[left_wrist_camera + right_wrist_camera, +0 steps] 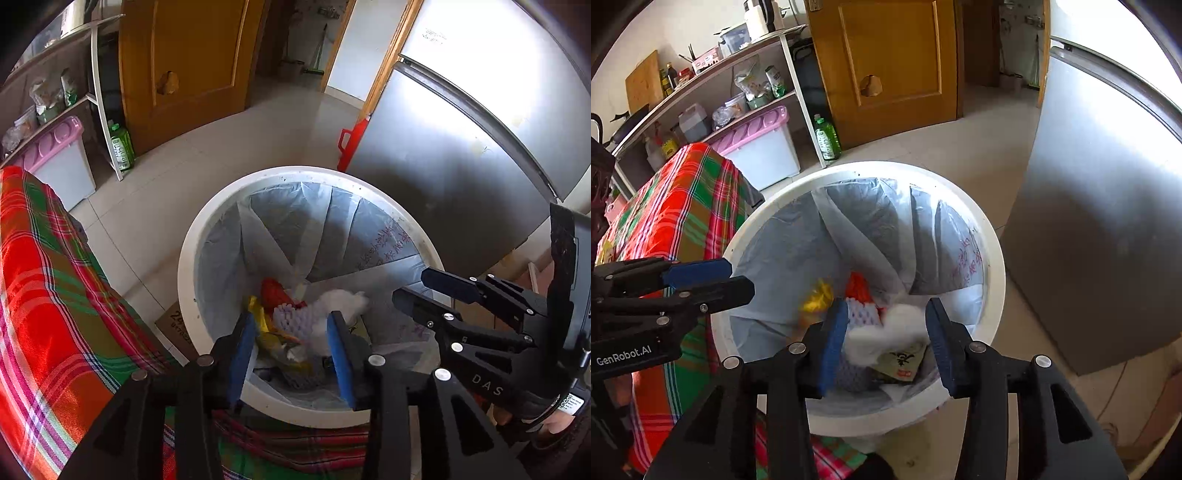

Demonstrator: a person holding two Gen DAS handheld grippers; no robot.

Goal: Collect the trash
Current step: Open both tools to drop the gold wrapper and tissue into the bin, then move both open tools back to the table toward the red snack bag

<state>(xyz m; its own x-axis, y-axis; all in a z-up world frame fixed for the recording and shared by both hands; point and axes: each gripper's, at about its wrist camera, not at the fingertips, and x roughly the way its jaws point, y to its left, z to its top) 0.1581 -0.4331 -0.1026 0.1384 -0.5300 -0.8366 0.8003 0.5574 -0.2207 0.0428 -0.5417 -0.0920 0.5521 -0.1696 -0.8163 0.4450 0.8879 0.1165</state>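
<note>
A round white bin [192, 254], lined with a creased pale plastic bag [280, 221], stands on the tiled floor beside a plaid-covered surface. At its bottom lies the trash: a white foam fruit net [862, 314], a white wad [905, 321], a yellow wrapper [816, 299], something red [273, 291] and a greenish packet [905, 360], loosely piled together.

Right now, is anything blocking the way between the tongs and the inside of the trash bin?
Nothing visible. Both the left tongs and the right tongs are open right above the bin's open mouth, and the white wad already lies inside on the other trash.
</note>
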